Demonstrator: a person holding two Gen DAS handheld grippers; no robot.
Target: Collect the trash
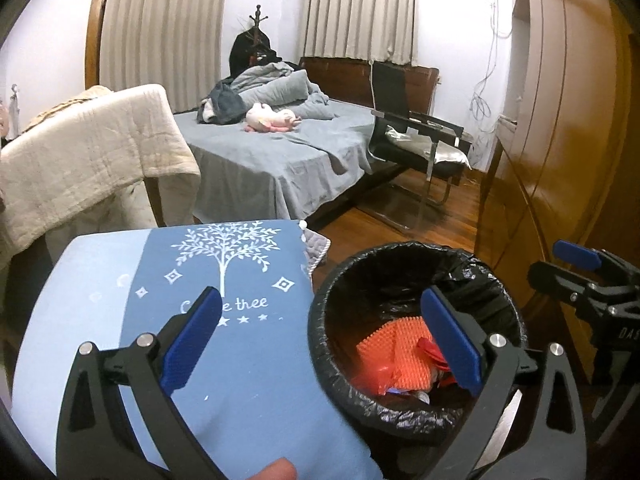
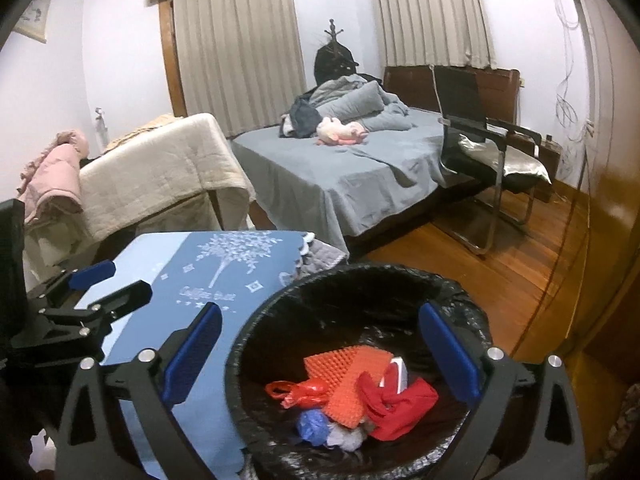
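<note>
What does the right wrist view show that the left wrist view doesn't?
Right wrist only: a pink jacket on the left, a framed picture, and blue and grey trash in the bin. Left wrist only: a fingertip at the bottom edge. Both: the black-lined bin with orange mat, blue table, bed, chair, and both claws open and empty.

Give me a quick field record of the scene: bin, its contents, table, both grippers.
bin: round trash bin with black liner, beside the table
contents: orange spiky mat, red bag, small red knotted bag, blue scrap, grey scrap
table: blue tree-print cloth; no loose trash visible on it
left gripper: open, nothing between its jaws
right gripper: open, nothing held, above the bin
</note>
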